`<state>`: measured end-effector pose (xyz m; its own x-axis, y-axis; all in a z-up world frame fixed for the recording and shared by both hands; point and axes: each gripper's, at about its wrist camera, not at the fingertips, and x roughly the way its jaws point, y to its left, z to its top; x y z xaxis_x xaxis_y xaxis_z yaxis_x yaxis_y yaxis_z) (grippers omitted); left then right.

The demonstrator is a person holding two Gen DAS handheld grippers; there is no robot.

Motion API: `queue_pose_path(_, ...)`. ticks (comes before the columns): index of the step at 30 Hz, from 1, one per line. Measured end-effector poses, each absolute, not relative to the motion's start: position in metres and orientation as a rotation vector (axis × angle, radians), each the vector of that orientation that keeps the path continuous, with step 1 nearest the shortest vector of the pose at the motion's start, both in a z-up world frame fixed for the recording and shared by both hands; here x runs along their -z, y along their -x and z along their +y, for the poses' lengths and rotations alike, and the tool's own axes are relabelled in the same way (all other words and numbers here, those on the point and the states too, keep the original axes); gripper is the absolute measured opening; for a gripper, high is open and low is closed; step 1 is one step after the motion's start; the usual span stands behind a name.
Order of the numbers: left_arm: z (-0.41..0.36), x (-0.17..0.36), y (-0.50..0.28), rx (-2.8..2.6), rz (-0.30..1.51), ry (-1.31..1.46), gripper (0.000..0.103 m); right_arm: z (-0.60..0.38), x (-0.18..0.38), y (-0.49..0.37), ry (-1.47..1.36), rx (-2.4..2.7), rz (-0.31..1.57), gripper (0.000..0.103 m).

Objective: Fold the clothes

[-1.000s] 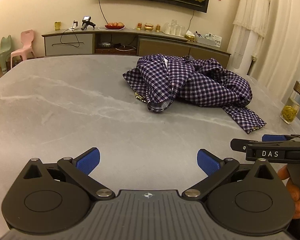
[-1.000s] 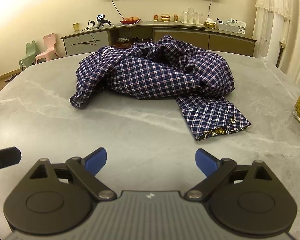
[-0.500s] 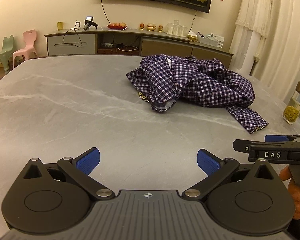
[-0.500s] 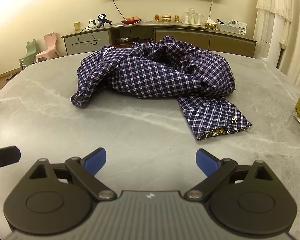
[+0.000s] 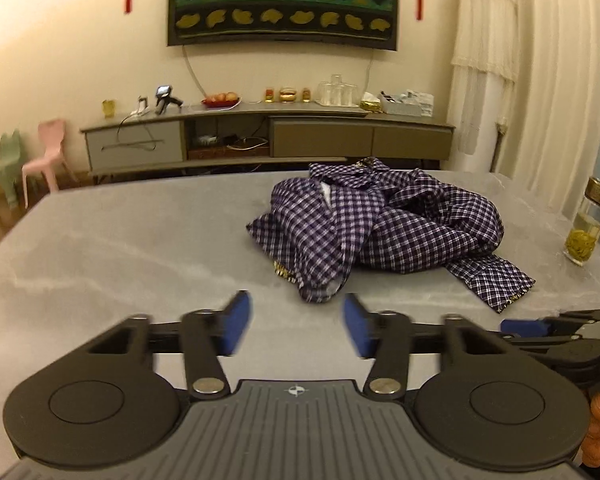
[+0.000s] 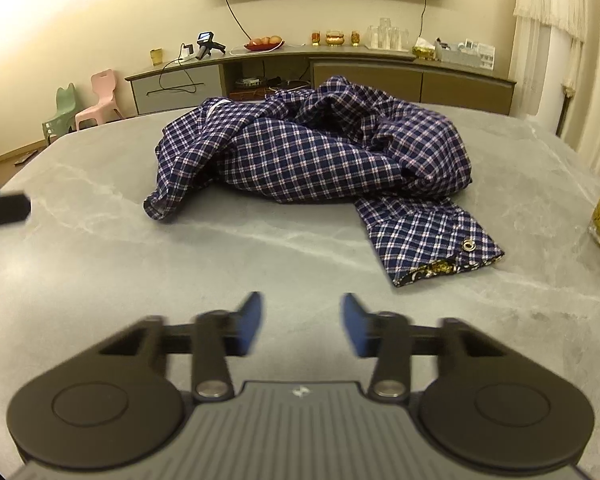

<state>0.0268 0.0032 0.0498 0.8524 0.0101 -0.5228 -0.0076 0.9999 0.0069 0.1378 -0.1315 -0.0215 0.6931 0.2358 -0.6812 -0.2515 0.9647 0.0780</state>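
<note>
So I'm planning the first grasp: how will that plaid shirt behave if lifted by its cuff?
Probably floppy: the plaid shirt lies crumpled in soft folds, so it should drape and trail. Likely light, being thin cloth. The cuff lies flat on the smooth marble table, so it may slide when nudged.

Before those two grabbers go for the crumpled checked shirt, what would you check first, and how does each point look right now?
1. Left gripper jaws apart, holding nothing: ok.
2. Right gripper jaws apart, holding nothing: ok.
3. Checked shirt lies fully on the table: ok.
4. Sleeve cuff exposed and nearest the right gripper: ok.
5. Collar or hem findable: cannot tell, the shirt is bunched.
6. Glass jar stands apart from the shirt: ok, though near that cuff.
</note>
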Motion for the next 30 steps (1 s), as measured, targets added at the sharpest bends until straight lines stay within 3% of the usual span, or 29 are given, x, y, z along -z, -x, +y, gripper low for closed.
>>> queue_pose_path(3,0.002,-0.049,-0.037,0.009,0.556,-0.019,0.014,-0.133,0.023,-0.142,0.018,-0.281,0.768,0.005)
queue_pose_path(6,0.0,-0.049,-0.048,0.027,0.561,-0.033,0.001,-0.133,0.023,-0.144,0.019,-0.276,0.766,0.001)
queue_pose_path(17,0.007,-0.022,-0.08,0.066,0.607,-0.009,0.0,-0.138,0.033,-0.159,0.009,-0.242,0.803,0.0)
queue_pose_path(19,0.015,-0.012,-0.086,0.076,0.643,0.04,0.0,-0.137,0.036,-0.162,0.007,-0.238,0.814,0.007)
queue_pose_path(20,0.021,-0.01,-0.088,0.078,0.658,0.074,0.002,-0.137,0.037,-0.163,-0.001,-0.231,0.815,0.013)
queue_pose_path(21,0.026,-0.008,-0.091,0.08,0.67,0.106,0.011,-0.137,0.037,-0.164,-0.007,-0.229,0.813,0.031)
queue_pose_path(22,0.031,-0.009,-0.091,0.08,0.663,0.12,0.036,-0.138,0.037,-0.165,-0.013,-0.229,0.811,0.05)
queue_pose_path(23,0.035,-0.009,-0.091,0.08,0.656,0.134,0.055,-0.138,0.034,-0.167,-0.019,-0.232,0.803,0.056)
queue_pose_path(24,0.039,-0.01,-0.091,0.08,0.649,0.149,0.087,-0.138,0.031,-0.171,-0.013,-0.238,0.796,0.059)
queue_pose_path(25,0.044,-0.011,-0.091,0.08,0.64,0.162,0.096,-0.138,0.027,-0.176,-0.006,-0.243,0.789,0.06)
queue_pose_path(30,0.046,-0.015,-0.1,0.089,0.618,0.149,0.101,-0.138,-0.003,-0.223,0.068,-0.236,0.746,0.073)
